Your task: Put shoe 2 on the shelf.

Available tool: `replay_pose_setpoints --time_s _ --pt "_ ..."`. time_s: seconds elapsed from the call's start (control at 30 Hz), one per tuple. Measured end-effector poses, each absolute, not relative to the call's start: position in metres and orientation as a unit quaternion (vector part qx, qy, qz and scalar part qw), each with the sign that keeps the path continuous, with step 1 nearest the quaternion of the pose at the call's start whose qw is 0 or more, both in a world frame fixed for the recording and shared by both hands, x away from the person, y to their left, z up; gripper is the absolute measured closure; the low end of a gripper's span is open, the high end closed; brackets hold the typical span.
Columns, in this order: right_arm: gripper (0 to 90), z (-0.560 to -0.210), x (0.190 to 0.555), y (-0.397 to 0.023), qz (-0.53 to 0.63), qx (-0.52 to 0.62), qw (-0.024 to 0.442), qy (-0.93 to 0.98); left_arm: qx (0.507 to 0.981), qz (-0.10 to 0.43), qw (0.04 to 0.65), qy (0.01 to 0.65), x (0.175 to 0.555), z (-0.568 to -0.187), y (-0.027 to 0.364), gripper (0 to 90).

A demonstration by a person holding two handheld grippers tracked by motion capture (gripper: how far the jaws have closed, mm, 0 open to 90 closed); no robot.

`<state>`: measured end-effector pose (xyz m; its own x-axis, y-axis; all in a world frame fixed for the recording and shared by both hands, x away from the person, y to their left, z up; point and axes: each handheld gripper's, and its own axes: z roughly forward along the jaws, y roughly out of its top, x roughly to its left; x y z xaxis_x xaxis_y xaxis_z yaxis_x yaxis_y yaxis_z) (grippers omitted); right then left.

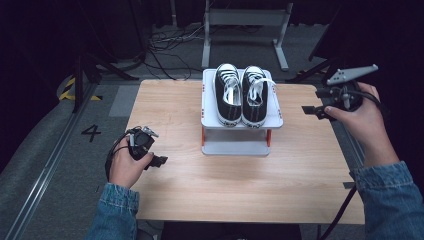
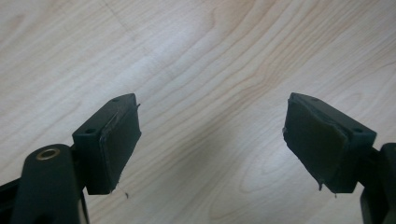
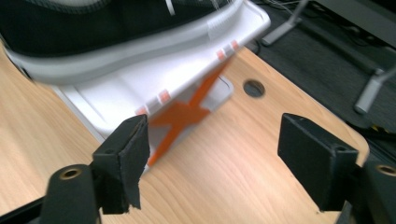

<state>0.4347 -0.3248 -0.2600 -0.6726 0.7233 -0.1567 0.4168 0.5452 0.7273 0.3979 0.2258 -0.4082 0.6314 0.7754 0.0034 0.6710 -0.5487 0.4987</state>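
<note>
Two black canvas sneakers with white laces, the left one (image 1: 227, 94) and the right one (image 1: 254, 95), stand side by side on the top shelf of a small white rack (image 1: 210, 120) with orange braces at the table's middle back. My left gripper (image 1: 159, 161) rests low near the table's left edge, jaws open over bare wood (image 2: 210, 140). My right gripper (image 1: 311, 111) hovers off the rack's right side, open and empty. In the right gripper view the jaws (image 3: 212, 163) frame the rack's orange brace (image 3: 184, 116) with a shoe's white sole (image 3: 116, 51) above.
The wooden table (image 1: 250, 180) has free surface in front of the rack and on both sides. A cable hole (image 3: 253, 87) lies in the tabletop near the rack. Beyond the table stand a grey frame (image 1: 245, 20) and loose floor cables (image 1: 165, 45).
</note>
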Motion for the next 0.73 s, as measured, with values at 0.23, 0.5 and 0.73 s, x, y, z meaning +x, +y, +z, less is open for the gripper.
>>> replay_pose_setpoints --time_s 0.23,0.5,0.73 --pt "22.7 -0.329 0.401 -0.353 0.345 0.373 0.231 0.830 0.867 0.145 0.203 0.431 0.394 -0.421 0.232 20.2" --pt "21.3 -0.407 0.383 -0.372 0.354 0.413 0.218 0.811 0.855 0.164 0.217 0.441 0.391 -0.434 0.236 19.1" --pt "19.6 -0.466 0.368 -0.387 0.324 0.448 0.224 0.803 0.846 0.154 0.231 0.456 0.388 -0.451 0.233 18.8"
